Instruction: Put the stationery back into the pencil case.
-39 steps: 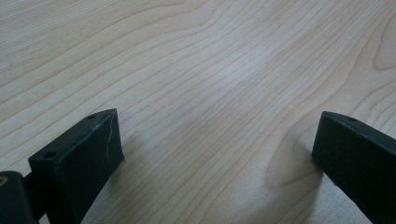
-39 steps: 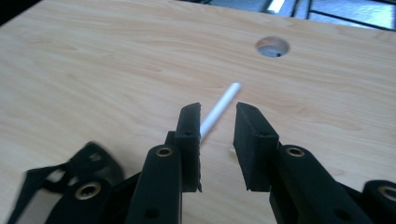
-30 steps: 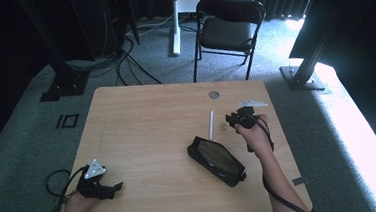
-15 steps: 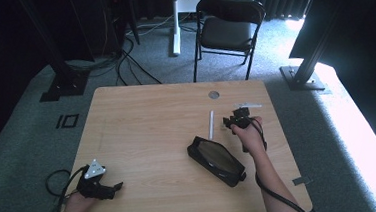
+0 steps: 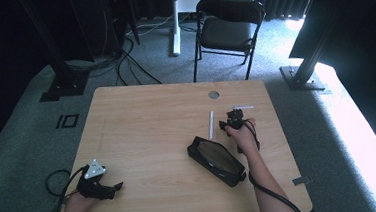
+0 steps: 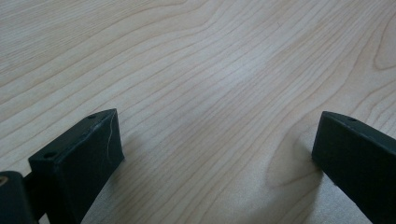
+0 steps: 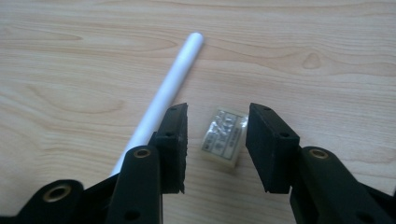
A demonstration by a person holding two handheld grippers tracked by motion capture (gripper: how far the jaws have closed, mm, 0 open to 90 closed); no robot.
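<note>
Table (image 5: 142, 124): light wood top; the wide stretch from the left edge to the middle lies bare
Left gripper (image 5: 97, 182): rests close to the near left corner, just inside the front edge; its cable loops off the left side toward the floor
Left gripper jaws: stand wide apart in the left gripper view, with bare wood grain between them and nothing held
Black case (image 5: 216, 160): lies slantwise right of centre, its near end close to the front edge, apart from the other things
White stick (image 7: 163, 100): lies flat on the wood just beyond the far end of the case; in the right gripper view it runs along the outer side of the left jaw, whether touching it I cannot tell
Eraser (image 7: 223, 136): small pale block in a printed wrapper, flat on the table right of the stick
Right gripper (image 7: 216, 148): points down at the table, well in from the right edge
Right gripper jaws: part open, one on each side of the eraser with a gap on both sides; they have just been opening and the pads do not press on it
Change from earlier: the right gripper sits lower over the table than a second ago; left gripper, case and stick lie as before
</note>
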